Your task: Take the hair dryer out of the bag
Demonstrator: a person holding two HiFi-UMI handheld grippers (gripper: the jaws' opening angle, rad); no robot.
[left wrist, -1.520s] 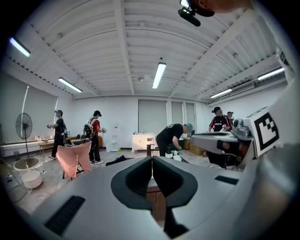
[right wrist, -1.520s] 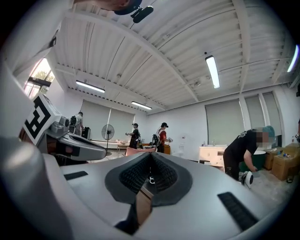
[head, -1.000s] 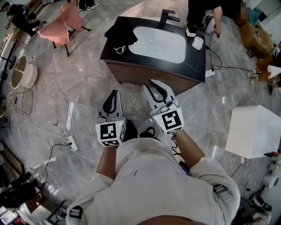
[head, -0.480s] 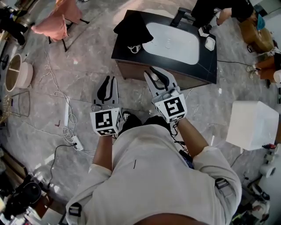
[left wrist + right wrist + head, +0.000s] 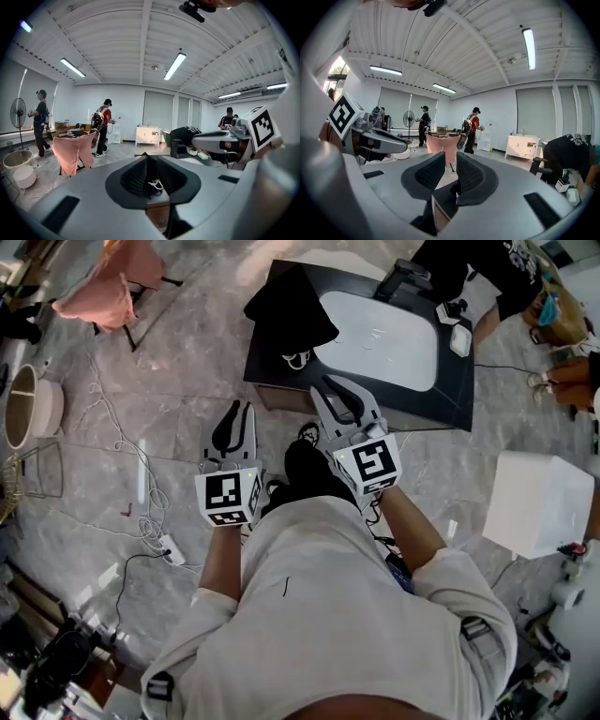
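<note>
While the left tool (image 5: 242, 409), jaws just opened slightly, and right tool (image 5: 330, 386), slightly parted, hover empty before the worktop's (image 5: 412, 401) near edge, the black bag (image 5: 286, 306) lies at its left end, dryer unseen: probably approach, then opening it.

Hand-held gripper (image 5: 450, 165) — jaws slightly apart, seemingly empty

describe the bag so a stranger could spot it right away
Find the black vanity counter with the white oval basin. On its left end lies the bag: a slumped black cloth pouch, the only soft thing there, with white cord loops.
</note>
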